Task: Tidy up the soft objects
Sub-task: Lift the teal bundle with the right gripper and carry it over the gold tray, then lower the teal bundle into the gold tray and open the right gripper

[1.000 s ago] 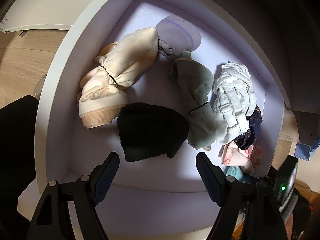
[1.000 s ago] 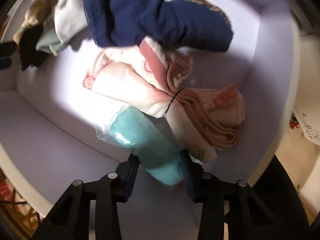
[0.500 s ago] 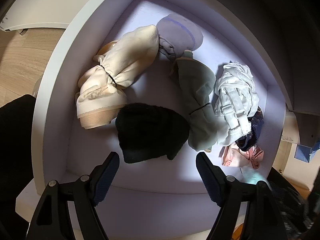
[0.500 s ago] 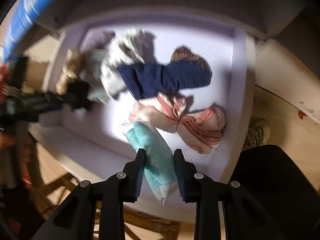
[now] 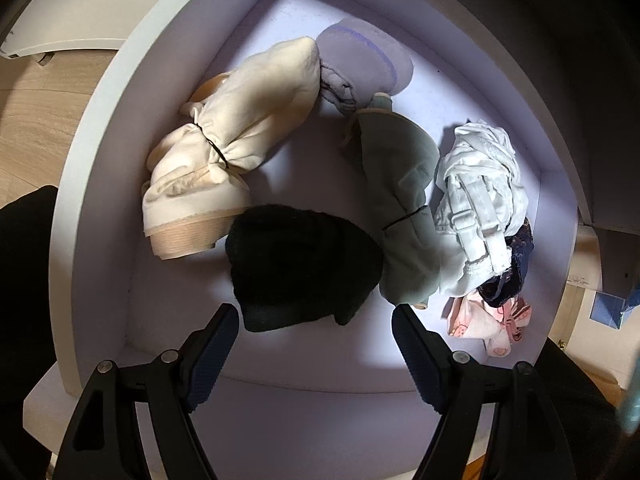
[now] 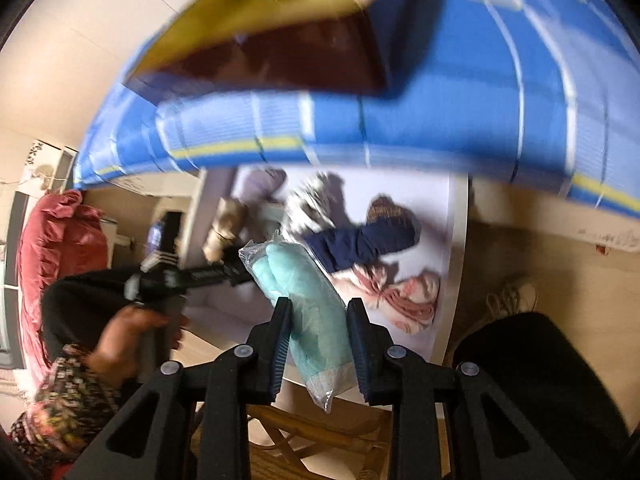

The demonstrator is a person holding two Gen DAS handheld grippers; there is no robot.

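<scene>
Right tongs (image 6: 319, 344) clenched on the teal soft roll in clear plastic wrap (image 6: 308, 312), long axis running up-left away from the camera. Versus a second ago, roll is lifted clear of the white drawer (image 6: 456, 240); jaws have just been closing on it. Left tongs (image 5: 316, 344) released, hovering over the black knit bundle (image 5: 300, 268).

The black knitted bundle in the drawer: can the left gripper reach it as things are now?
Probably yes. The left gripper hangs open just above the black bundle, pointing down at it, with nothing between them. The cream bundle and the grey-green bundle lie close beside it, so the fingers may brush them.
</scene>
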